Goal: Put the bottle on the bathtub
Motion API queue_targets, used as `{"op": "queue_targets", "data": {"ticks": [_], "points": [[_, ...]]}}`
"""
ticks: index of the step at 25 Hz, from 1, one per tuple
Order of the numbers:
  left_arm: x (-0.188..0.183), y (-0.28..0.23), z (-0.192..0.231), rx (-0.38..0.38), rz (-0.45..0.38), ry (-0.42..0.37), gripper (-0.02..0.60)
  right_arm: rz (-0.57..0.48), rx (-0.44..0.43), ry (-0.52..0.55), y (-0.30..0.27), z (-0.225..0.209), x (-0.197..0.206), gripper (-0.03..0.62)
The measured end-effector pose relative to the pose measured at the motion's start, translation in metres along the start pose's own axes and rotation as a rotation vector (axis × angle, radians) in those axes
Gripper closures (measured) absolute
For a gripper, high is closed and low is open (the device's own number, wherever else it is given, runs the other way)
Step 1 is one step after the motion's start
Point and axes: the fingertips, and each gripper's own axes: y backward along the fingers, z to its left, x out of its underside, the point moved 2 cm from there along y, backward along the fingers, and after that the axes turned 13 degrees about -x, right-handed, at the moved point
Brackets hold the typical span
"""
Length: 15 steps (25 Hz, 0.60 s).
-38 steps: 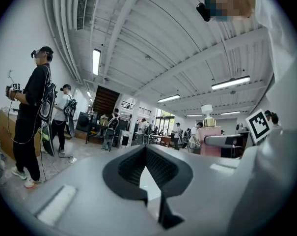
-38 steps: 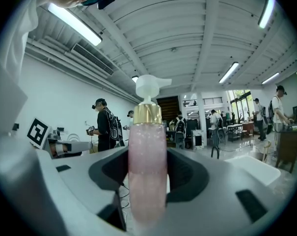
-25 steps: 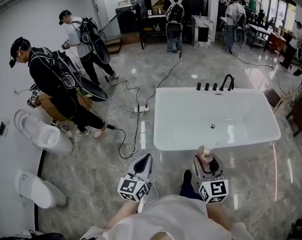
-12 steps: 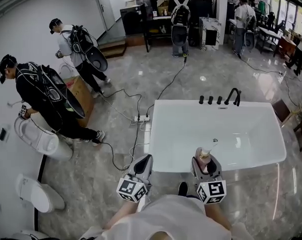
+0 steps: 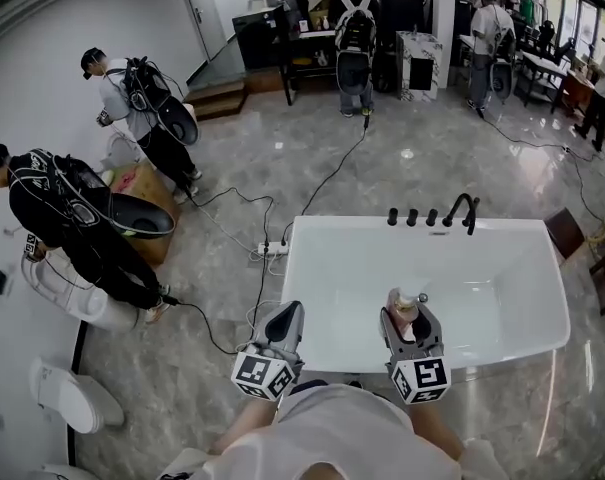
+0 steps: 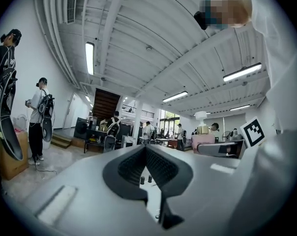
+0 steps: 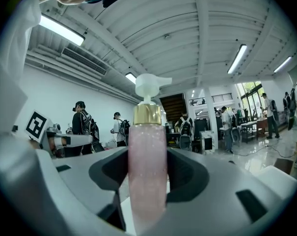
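Right claw was clamped on the pink pump bottle, upright, held in the air just past the near rim of the bathtub. The left claw was pressed together and empty, beside it at the same rim. Looked like the carry step, close to the drop point. The next move called for lowering the base square onto a flat stretch of rim before letting go, since a tall bottle on a narrow ledge could tip.

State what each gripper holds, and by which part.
Right hand-held gripper grips the pink pump bottle by its body, upright. Left hand-held gripper: shut, empty.
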Motion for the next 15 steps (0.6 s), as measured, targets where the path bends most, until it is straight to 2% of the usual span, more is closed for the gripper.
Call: {"op": "queue_targets", "data": {"ticks": [6,15], "points": [[0.005,-0.026,0.018,-0.049,0.022,-0.001,0.584,0.021,0.005,-0.019,-0.016,-0.023,0.006,0.37],[0.01,-0.047,0.055,-0.029,0.054,-0.001,0.584,0.038,0.036,-0.033,-0.051,-0.02,0.011,0.37]]}}
